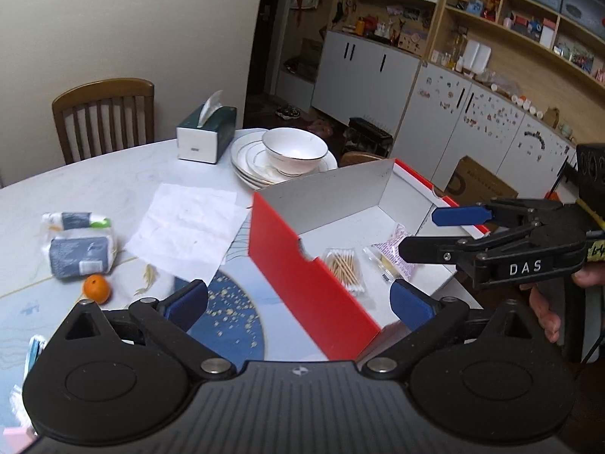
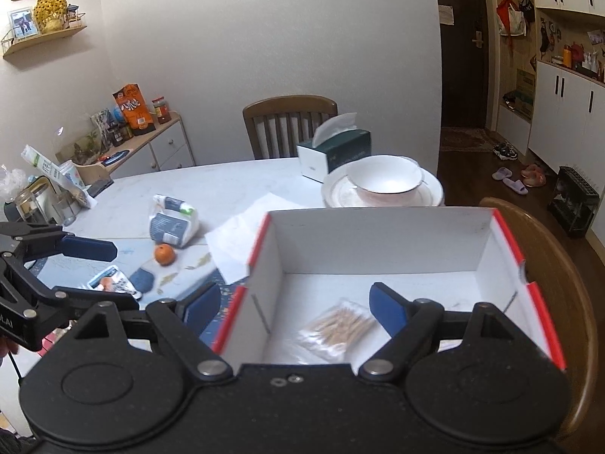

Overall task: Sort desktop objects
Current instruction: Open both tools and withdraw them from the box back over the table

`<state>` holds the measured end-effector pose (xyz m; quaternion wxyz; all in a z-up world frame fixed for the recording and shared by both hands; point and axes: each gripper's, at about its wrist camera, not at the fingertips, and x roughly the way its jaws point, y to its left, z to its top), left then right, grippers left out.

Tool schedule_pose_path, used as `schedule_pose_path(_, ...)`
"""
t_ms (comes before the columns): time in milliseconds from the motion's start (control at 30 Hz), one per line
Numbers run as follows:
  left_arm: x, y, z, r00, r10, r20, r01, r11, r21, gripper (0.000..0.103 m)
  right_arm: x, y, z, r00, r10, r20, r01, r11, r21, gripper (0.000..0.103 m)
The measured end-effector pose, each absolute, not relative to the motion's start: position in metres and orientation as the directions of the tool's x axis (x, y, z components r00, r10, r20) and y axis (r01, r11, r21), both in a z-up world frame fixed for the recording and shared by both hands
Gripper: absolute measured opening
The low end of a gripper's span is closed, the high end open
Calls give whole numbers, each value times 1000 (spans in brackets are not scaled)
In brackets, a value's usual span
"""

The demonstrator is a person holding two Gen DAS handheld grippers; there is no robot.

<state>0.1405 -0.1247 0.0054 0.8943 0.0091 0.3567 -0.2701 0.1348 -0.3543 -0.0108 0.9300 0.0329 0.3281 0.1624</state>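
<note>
Here, swabs packet (image 1: 345, 269) in red box (image 1: 302, 283)

Open-topped red cardboard box (image 2: 382, 242) clear above; tall near wall blocks sideways entry. Bare pale marble table (image 2: 227, 185) beyond white paper sheet (image 2: 242, 238).

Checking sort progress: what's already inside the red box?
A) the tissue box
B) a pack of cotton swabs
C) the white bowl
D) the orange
B: the pack of cotton swabs lies on the floor of the red box, beside a small pink-printed packet; the orange, tissue box and white bowl are all out on the table.
</note>
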Motion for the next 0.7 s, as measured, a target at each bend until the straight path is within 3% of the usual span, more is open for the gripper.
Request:
schedule_pose_path(433,104,-52,10,662,-481,-575,467,865,-186,103,104,-287,-4,753,346,-560,-307,937,166,85)
schedule_pose_path(700,80,-6,11,726,-421,-544,414,899,-142,103,86,-236,-3,745,373,-553,-357,923,141,85)
